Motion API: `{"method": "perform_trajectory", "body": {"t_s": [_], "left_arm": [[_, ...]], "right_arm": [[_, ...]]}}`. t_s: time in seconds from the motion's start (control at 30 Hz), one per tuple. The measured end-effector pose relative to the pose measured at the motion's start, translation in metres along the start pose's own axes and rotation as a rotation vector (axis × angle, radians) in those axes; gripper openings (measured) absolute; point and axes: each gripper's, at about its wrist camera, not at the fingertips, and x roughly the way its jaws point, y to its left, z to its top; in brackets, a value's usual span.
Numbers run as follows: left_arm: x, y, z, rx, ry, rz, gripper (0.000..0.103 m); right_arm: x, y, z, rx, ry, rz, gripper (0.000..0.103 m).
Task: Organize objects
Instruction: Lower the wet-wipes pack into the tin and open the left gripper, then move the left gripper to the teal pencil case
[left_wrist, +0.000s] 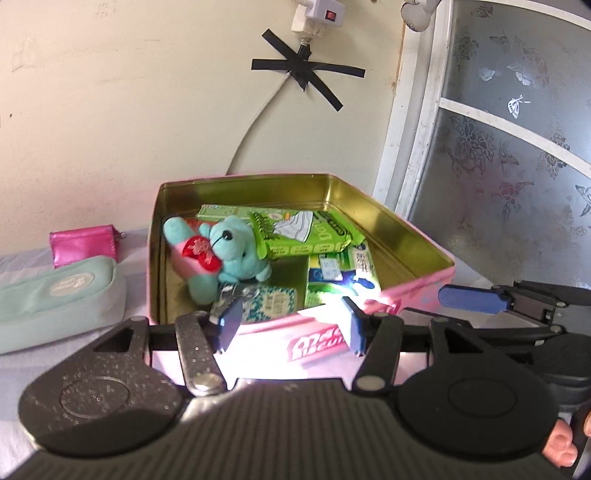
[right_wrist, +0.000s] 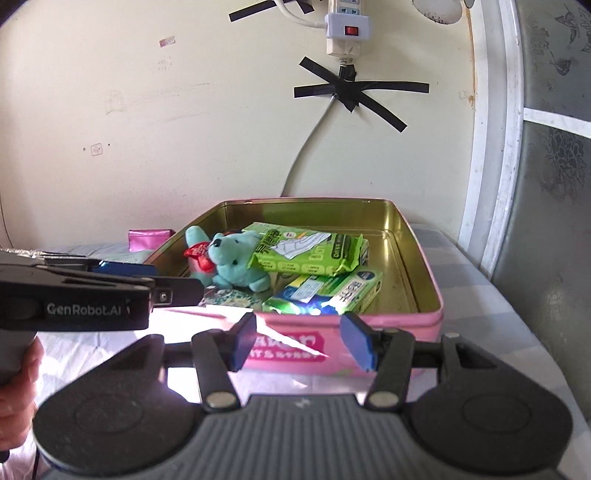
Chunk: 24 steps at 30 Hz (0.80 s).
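An open pink tin (left_wrist: 417, 291) (right_wrist: 428, 317) with a gold inside stands on the light cloth. In it lie a teal plush bear (left_wrist: 229, 254) (right_wrist: 232, 262), a green wipes pack (left_wrist: 306, 232) (right_wrist: 310, 251), a green-and-blue box (left_wrist: 340, 273) (right_wrist: 332, 291) and a patterned tissue pack (left_wrist: 269, 302). My left gripper (left_wrist: 291, 325) is open and empty just in front of the tin's near wall. My right gripper (right_wrist: 303, 343) is open and empty, also in front of the near wall. Each gripper shows from the side in the other's view (left_wrist: 480, 299) (right_wrist: 122, 269).
A mint pencil case (left_wrist: 55, 295) and a shiny pink pouch (left_wrist: 83, 243) (right_wrist: 149, 236) lie left of the tin. A wall with a taped cable (left_wrist: 306, 74) is behind. A frosted glass door (left_wrist: 498, 147) stands at the right.
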Motion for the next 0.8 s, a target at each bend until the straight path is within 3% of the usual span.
{"method": "perform_trajectory", "body": {"t_s": [0.27, 0.57, 0.77, 0.8], "left_arm": [[-0.014, 0.054, -0.052, -0.053, 0.08, 0.074, 0.059], [-0.039, 0.139, -0.081, -0.133, 0.081, 0.213, 0.06], [-0.053, 0.183, -0.09, -0.201, 0.068, 0.259, 0.06], [-0.056, 0.19, -0.091, -0.206, 0.064, 0.265, 0.06]], "right_arm": [[0.013, 0.046, -0.031, 0.008, 0.102, 0.074, 0.052], [0.038, 0.132, -0.039, -0.085, 0.149, 0.204, 0.053], [0.058, 0.172, -0.049, -0.103, 0.186, 0.273, 0.054], [0.061, 0.179, -0.051, -0.113, 0.184, 0.275, 0.058]]}}
